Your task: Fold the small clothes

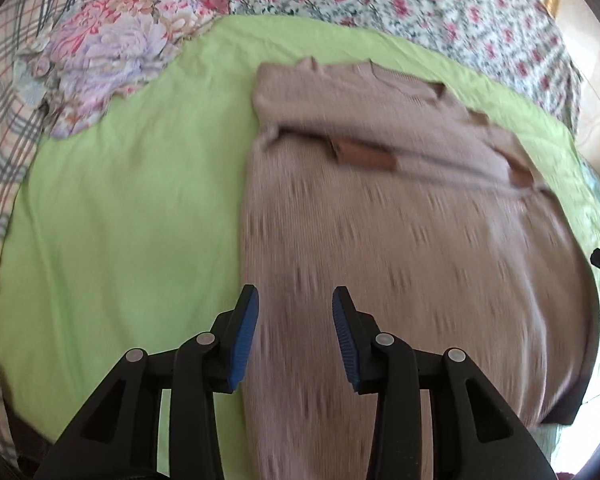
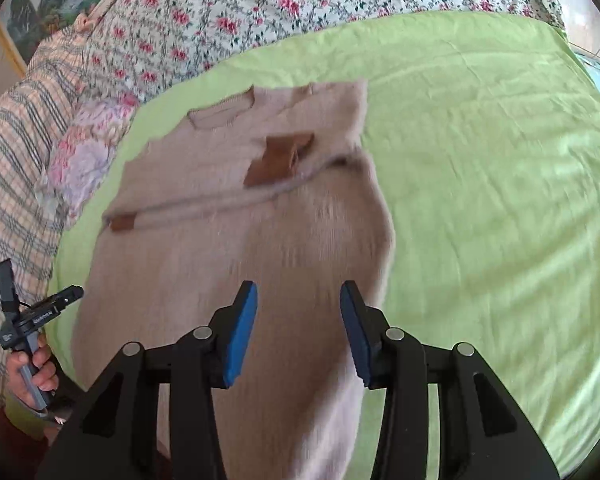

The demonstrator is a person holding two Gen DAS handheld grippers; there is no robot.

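Note:
A beige knitted sweater (image 1: 400, 232) lies flat on a light green sheet (image 1: 120, 208), neck at the far end, both sleeves folded across the chest with brown cuffs (image 1: 366, 156) showing. My left gripper (image 1: 295, 300) is open and empty, above the sweater's lower left part. In the right wrist view the same sweater (image 2: 260, 240) lies on the green sheet (image 2: 480, 200), brown cuff (image 2: 278, 158) on the chest. My right gripper (image 2: 299, 296) is open and empty, above the sweater's lower right part. The image is motion-blurred.
A folded pink and purple floral cloth (image 1: 112, 60) lies at the sheet's far left corner, also in the right wrist view (image 2: 88, 148). Flowered bedding (image 2: 280, 4) and a plaid blanket (image 1: 4, 128) surround the sheet. The left hand holding its gripper handle (image 2: 32, 344) shows at left.

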